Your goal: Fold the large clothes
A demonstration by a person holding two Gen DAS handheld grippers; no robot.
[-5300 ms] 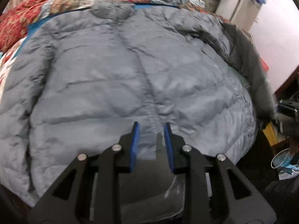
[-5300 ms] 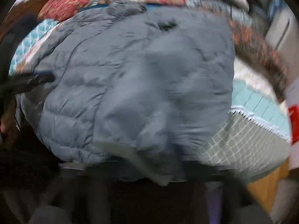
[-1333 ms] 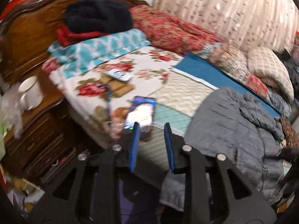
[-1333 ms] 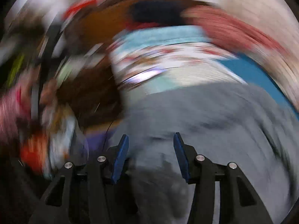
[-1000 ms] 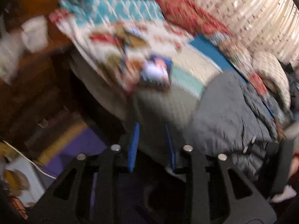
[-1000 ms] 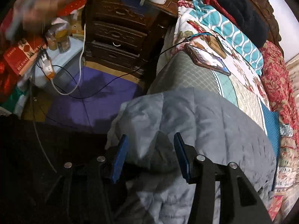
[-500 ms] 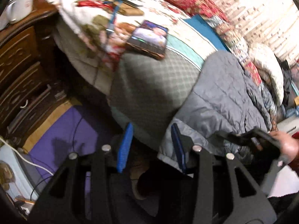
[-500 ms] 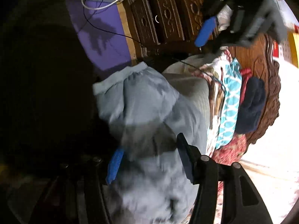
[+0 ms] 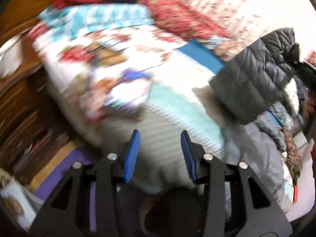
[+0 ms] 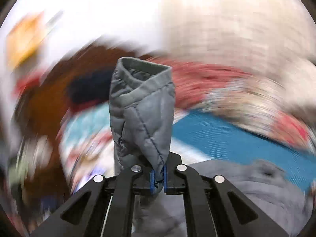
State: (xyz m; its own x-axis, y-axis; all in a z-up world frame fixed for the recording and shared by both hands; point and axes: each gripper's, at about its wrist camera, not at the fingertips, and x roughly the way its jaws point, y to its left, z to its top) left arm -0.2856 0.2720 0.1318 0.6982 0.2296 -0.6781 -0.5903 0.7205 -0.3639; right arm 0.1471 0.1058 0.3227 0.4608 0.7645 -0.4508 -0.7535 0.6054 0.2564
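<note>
**Grey jacket's sleeve lifted at the right side of the bed**

In the left wrist view, which is smeared by motion, a dark wooden nightstand (image 9: 23, 102) fills the left edge. A purple mat (image 9: 65, 167) lies on the floor below it. The left gripper (image 9: 160, 136) hangs at bottom centre. Its blue pads (image 9: 131, 158) are apart, with nothing between them and only the pale quilted bed (image 9: 167, 122) beyond. A turquoise folded blanket (image 9: 102, 17) sits at the head of the bed, and a blue sheet (image 9: 201, 57) shows further right. The grey puffer jacket (image 9: 264, 158) lies on the right part of the bed and spills over its near edge. One quilted sleeve (image 9: 254, 79) is raised above the bedding and looks darker in shadow.

The background of the right wrist view is streaked. It shows brown wood (image 10: 49, 98) on the left and the blue sheet (image 10: 227, 136) on the right. The right gripper (image 10: 158, 174) is at bottom centre, and the sleeve (image 10: 142, 106) stands up from it with the open cuff on top. The jaws are starting to open. In the frame the pads are close together and the sleeve's fabric is pinched between them. The jacket's body (image 10: 246, 181) lies on the bed to the right of the gripper.
</note>
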